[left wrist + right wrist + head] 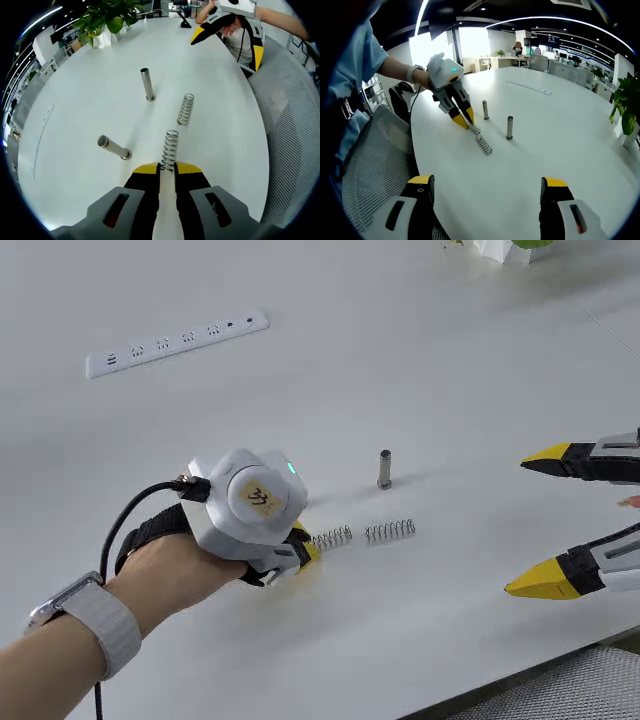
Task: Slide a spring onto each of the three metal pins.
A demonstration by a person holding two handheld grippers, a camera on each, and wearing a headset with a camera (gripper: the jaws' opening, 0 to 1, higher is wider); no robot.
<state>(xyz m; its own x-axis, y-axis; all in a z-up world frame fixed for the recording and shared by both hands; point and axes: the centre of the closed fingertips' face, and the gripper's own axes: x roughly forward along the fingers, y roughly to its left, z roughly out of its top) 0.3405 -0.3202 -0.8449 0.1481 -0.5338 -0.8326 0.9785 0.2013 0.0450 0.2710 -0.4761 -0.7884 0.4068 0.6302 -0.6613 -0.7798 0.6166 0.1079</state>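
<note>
Left tongs (167,167) clenched on one end of spring (170,147), flat on surface (75,100) near upright metal pin (114,148); right tongs (487,187) released, well apart. Risk: end-only grip, spring may sag and miss pin

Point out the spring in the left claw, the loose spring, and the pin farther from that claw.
held spring (170,146), left gripper view, middle coils
loose spring (185,108), left gripper view, middle coils
far pin (147,85), left gripper view, middle of its shaft
</note>
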